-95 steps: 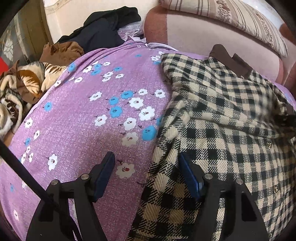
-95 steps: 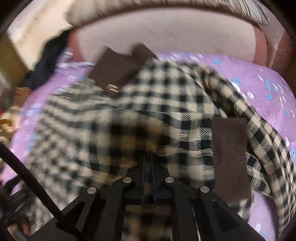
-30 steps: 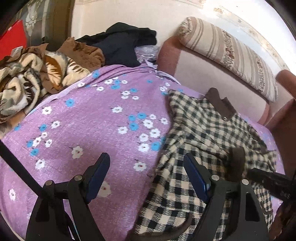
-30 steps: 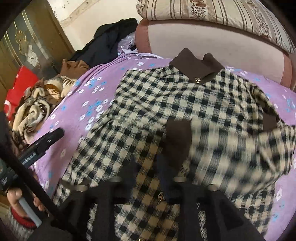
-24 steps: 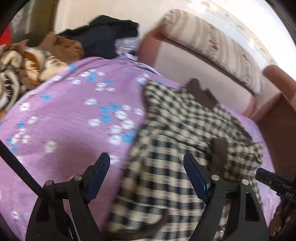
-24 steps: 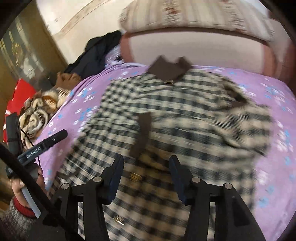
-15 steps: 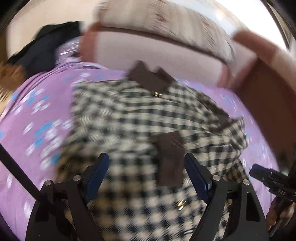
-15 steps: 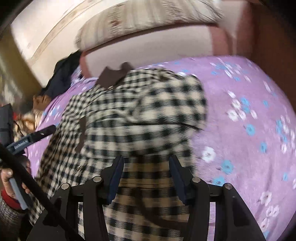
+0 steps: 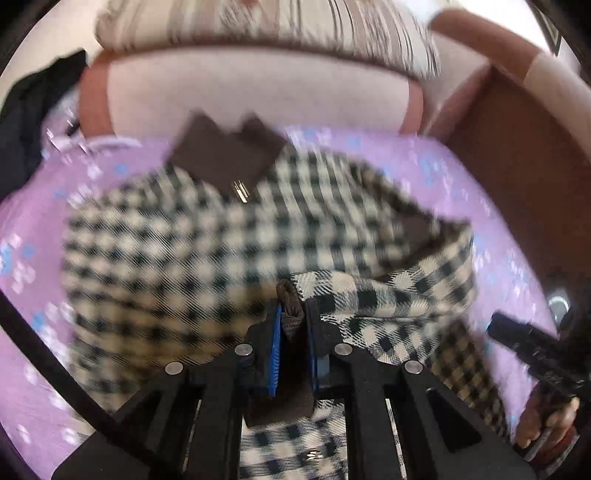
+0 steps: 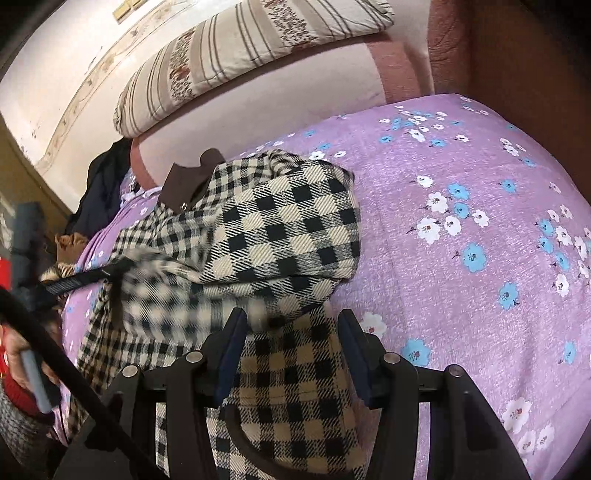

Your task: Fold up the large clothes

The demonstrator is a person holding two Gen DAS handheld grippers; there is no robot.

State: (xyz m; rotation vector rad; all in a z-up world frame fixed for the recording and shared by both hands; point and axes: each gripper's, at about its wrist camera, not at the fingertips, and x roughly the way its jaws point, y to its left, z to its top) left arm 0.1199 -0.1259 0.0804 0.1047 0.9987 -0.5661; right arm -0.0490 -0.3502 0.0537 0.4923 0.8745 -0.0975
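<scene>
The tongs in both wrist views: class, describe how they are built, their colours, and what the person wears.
Both tongs, left and right, have black linkage arms with silver rivets and blue pads. A black cable crosses each view. A grey knitted sleeve with red cuff shows.

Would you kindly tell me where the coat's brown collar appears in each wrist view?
Left wrist: the collar sits upper centre, just below the headboard.
Right wrist: the collar sits upper left, at the coat's far end.
Shared landmark: the striped pillow lying on the headboard.

Purple floral bedsheet (image 10: 461, 258); striped pillow (image 10: 240, 55) atop pink headboard (image 10: 258, 107); dark clothes (image 10: 101, 184) heaped beyond.
</scene>
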